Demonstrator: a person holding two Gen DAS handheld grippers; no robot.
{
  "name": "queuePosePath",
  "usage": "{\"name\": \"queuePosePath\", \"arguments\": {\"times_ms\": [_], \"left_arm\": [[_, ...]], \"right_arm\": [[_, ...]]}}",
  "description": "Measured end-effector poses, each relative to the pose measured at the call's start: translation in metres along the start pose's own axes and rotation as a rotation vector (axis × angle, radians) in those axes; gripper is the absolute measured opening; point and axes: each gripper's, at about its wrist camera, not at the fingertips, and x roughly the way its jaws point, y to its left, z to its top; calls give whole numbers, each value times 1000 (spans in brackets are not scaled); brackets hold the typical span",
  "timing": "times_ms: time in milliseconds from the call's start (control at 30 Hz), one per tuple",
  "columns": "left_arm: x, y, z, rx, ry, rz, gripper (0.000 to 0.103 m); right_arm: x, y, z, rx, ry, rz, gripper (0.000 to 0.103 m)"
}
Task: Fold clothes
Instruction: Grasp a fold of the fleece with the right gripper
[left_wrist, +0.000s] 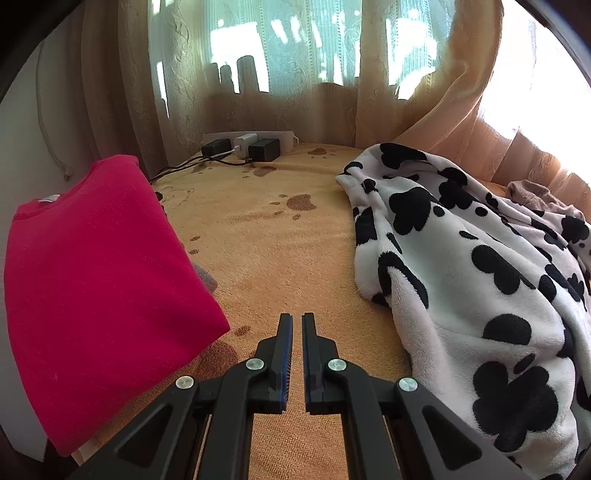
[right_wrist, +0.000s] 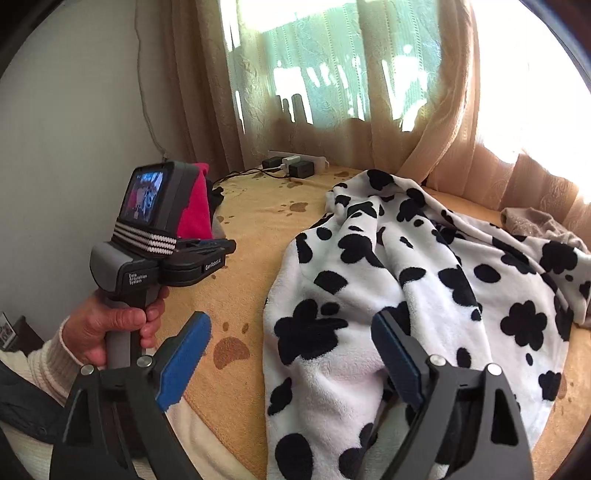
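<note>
The red top (left_wrist: 99, 288) lies folded at the bed's (left_wrist: 280, 236) left, clear of the crumpled fleece (right_wrist: 406, 295) on the right, which the right gripper (right_wrist: 291, 354) faces with jaws wide open, while the left gripper (left_wrist: 297, 325) hovers between them, its jaws nearly closed on nothing.

My white fleece garment with black blotches (right_wrist: 424, 295) lies crumpled along the bed's right side; my red top (left_wrist: 96, 295) sits folded flat at its left edge.

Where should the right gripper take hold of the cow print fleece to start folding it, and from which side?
Probably the near edge of the cow print fleece, where the open right gripper already straddles it. Come in low from the front: the fabric lies crumpled in loose ridges, so a hem pinched here should lift free. The left gripper, shut and empty, sits beside the folded red top.
</note>
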Motion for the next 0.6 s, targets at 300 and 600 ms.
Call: {"name": "queuePosePath", "arguments": {"times_ms": [300, 600], "left_arm": [[-6, 2, 1, 24, -47, 50, 4], [-6, -2, -1, 42, -37, 24, 4]], "right_arm": [[30, 31, -35, -269, 158, -176, 91], [53, 6, -63, -242, 276, -257, 26]]}}
